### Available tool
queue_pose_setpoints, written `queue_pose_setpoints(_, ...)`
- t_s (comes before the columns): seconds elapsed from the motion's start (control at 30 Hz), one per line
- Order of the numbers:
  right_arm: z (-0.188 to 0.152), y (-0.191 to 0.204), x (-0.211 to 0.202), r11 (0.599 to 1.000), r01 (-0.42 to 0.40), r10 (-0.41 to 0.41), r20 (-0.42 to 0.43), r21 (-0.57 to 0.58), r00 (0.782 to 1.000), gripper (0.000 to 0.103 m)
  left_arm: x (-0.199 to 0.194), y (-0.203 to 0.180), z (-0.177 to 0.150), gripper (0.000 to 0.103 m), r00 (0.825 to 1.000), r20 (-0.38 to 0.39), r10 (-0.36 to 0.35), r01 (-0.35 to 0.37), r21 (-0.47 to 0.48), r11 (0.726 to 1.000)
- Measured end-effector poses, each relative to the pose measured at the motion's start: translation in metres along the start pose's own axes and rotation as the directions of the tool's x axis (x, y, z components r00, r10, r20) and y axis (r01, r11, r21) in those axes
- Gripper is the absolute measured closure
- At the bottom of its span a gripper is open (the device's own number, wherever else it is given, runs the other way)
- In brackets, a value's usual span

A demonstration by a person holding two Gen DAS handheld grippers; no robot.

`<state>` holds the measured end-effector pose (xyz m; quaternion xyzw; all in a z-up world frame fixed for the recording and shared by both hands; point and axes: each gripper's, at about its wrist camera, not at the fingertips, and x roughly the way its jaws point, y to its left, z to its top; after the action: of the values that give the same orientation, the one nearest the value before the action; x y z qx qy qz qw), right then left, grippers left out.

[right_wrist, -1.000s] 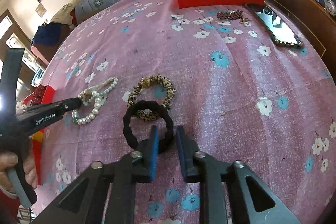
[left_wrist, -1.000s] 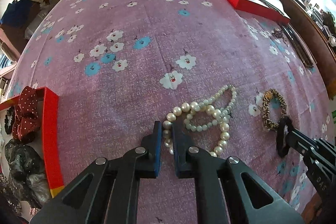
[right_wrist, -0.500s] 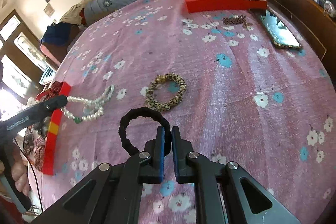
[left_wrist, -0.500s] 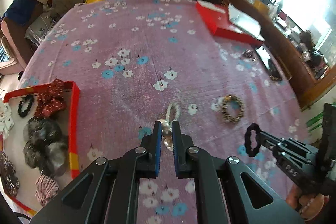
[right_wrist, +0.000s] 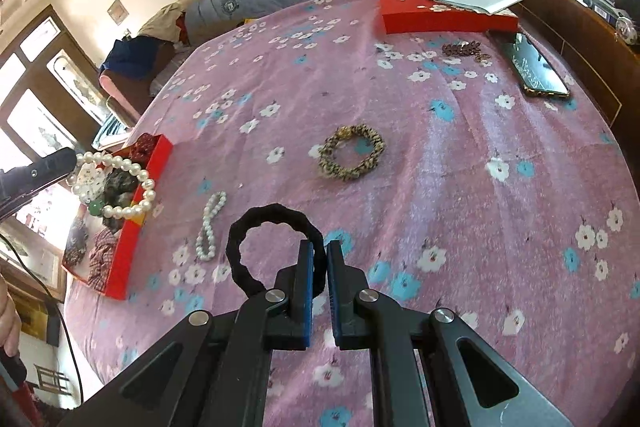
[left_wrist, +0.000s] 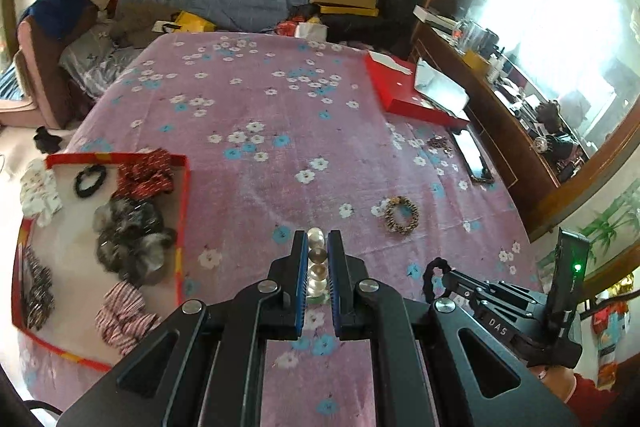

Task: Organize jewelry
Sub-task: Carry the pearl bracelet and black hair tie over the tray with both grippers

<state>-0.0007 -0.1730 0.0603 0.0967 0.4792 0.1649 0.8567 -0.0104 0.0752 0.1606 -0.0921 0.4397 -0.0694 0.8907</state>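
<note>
Left gripper [left_wrist: 317, 269] clamped on white pearl bead necklace [right_wrist: 120, 187], strand dangling clear of bed, over red-walled open box [right_wrist: 138, 211]: likely carrying to drop there. Right gripper [right_wrist: 319, 273] pinched on black ruffled fabric hair ring [right_wrist: 272, 247], lifted. Small pearl bracelet [right_wrist: 210, 227] and leopard-print scrunchie [right_wrist: 352, 158] lie on pink flowered bedspread [right_wrist: 460, 155]. Cluttered bedroom, phone [right_wrist: 534, 67] near wooden sill.

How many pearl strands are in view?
2. The larger pearl strand hangs from the left gripper over the red tray; the smaller pearl strand lies on the pink cover beside it. More may hide inside.
</note>
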Motion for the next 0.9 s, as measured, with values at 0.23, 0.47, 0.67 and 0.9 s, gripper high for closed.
queue_pose_setpoints(0.23, -0.004, 0.014, -0.008, 0.999, -0.03, 0.031, 0.009, -0.027, 0.999, 0.095, -0.029, 0.025, -0.023, 0.094, 0.997, 0.018, 0.081, -0.08, -0.055, 0.995)
queue_pose_setpoints(0.47, -0.005, 0.042, -0.007, 0.994, -0.078, 0.078, 0.004, -0.08, 0.997, 0.095, -0.069, 0.069, -0.044, 0.094, 0.982, 0.044, 0.181, -0.172, -0.154, 0.973)
queue_pose_setpoints(0.67, -0.006, 0.073, -0.002, 0.982, -0.134, 0.134, -0.009, -0.133, 0.991, 0.095, -0.104, 0.11, -0.056, 0.094, 0.954, 0.064, 0.292, -0.271, -0.232, 0.934)
queue_pose_setpoints(0.9, -0.006, 0.108, 0.011, 0.965, -0.182, 0.178, -0.037, -0.189, 0.983, 0.095, -0.126, 0.152, -0.068, 0.094, 0.932, 0.054, 0.358, -0.325, -0.309, 0.894)
